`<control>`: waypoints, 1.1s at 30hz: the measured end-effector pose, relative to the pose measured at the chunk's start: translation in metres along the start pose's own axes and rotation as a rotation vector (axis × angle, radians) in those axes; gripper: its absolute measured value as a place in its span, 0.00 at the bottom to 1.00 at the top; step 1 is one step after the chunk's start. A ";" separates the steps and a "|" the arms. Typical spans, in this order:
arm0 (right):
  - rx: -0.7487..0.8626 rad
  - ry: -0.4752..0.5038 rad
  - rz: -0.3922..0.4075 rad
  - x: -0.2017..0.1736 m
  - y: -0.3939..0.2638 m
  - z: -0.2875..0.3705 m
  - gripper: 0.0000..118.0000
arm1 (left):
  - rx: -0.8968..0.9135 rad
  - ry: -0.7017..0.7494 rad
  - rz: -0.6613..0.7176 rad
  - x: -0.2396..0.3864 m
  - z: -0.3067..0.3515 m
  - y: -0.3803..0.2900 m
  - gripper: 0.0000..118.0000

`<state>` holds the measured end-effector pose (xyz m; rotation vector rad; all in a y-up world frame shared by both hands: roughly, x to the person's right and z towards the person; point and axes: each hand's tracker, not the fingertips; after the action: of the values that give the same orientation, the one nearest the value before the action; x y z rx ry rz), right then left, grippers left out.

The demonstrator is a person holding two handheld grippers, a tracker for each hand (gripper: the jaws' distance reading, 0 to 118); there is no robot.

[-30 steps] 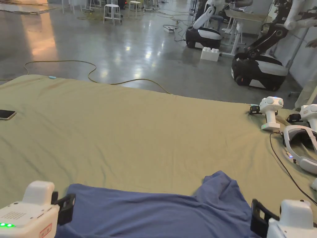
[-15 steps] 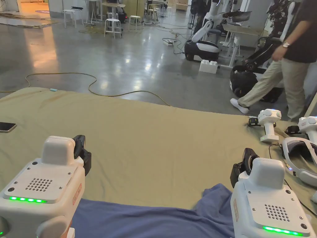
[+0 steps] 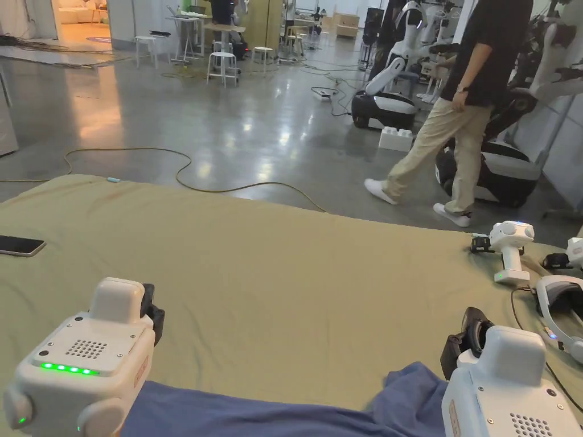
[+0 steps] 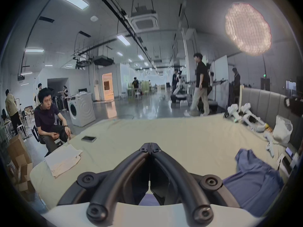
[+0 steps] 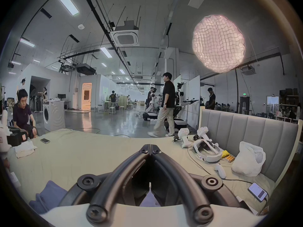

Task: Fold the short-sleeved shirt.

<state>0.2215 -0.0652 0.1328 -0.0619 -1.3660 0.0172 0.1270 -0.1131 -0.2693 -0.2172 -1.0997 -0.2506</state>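
A blue short-sleeved shirt [image 3: 273, 412] lies spread along the near edge of a bed covered by an olive sheet [image 3: 296, 273], with one sleeve bunched up at its right end. My left gripper [image 3: 152, 312] hovers above the shirt's left part, and its jaws meet at the tips with nothing between them [image 4: 150, 146]. My right gripper [image 3: 468, 341] hovers over the bunched sleeve, jaws likewise closed and empty [image 5: 150, 147]. The shirt [image 4: 255, 181] lies to the right in the left gripper view. In the right gripper view, the shirt [image 5: 49, 196] is at the lower left.
A phone [image 3: 20, 246] lies at the left edge, near a folded white cloth [image 4: 64, 160]. Two white controllers [image 3: 510, 250], a headset [image 3: 561, 307], a cable, a plastic bag [image 5: 249, 160] and another phone [image 5: 257, 193] crowd the right side by the headboard. A person [image 3: 455, 114] walks past the far edge.
Both grippers have risen from beside the shirt to above it, then dropped slightly. The head camera has tilted up. A person has walked in from the right, moving left.
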 end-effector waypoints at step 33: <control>-0.609 -0.045 0.090 0.083 -0.110 -0.125 0.12 | -0.741 -0.122 0.056 -0.015 -0.140 -0.100 0.05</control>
<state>0.3581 -0.1750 0.1943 -0.6362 -1.3721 -0.3251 0.2088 -0.2481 -0.3387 -0.9306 -1.0801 -0.5963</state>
